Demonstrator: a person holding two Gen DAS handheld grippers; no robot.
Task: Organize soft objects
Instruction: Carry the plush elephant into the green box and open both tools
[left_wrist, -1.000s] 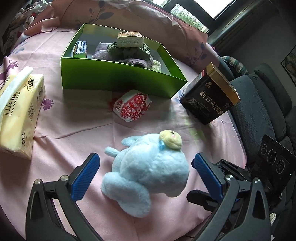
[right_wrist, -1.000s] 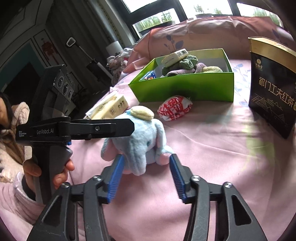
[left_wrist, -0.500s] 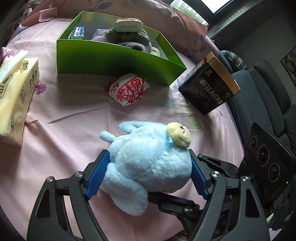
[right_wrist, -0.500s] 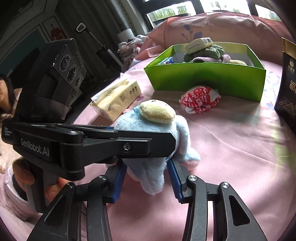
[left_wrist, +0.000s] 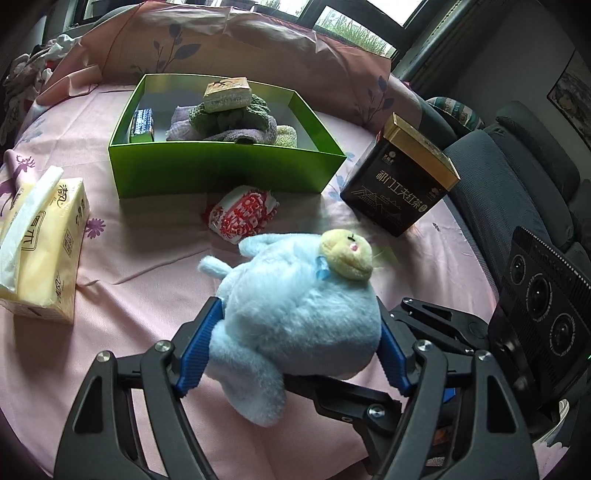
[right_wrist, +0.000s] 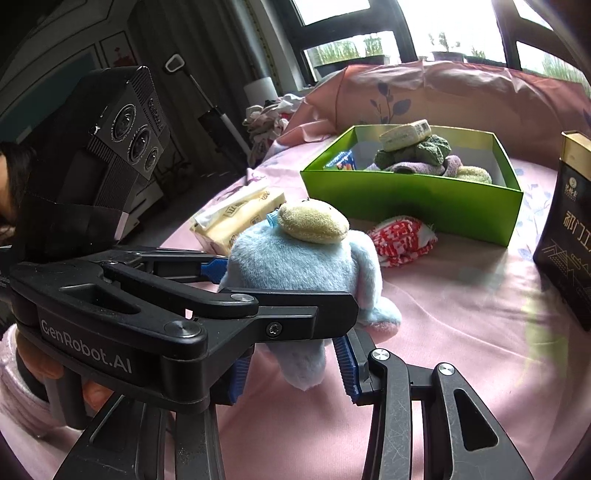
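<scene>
Left wrist view, left to right: yellow tissue pack (left_wrist: 40, 243) at the left edge, printed with Chinese characters; green box (left_wrist: 221, 170) upper centre, holding folded cloths (left_wrist: 229, 122) topped by a small wrapped packet (left_wrist: 227, 90), with a blue-printed packet (left_wrist: 142, 123) upright against its left wall; red-and-white pouch (left_wrist: 242, 214) just in front of the box; black tea tin (left_wrist: 400, 184) with gold lid and Chinese lettering at right. Blue plush toy (left_wrist: 295, 325) in lower centre, clamped by the left gripper (left_wrist: 293, 354), blue pads pressed into both flanks. Right gripper body and camera block at far right, fingers reaching under the toy.

Right wrist view alone: hand (right_wrist: 59, 376) at lower left on the left tool's handle, "GenRobot.AI" readable on its arm; right gripper (right_wrist: 295, 365) with pads on either side of the toy's (right_wrist: 295, 262) lower part, seemingly touching it, but a true grasp cannot be told, left arm crossing in front.

Bare pink bedsheet (left_wrist: 147, 280) between toy and tissue pack, and right of the toy towards the tin (right_wrist: 569, 243); box front close behind the pouch (right_wrist: 402, 240); raised pink bedding beyond.
</scene>
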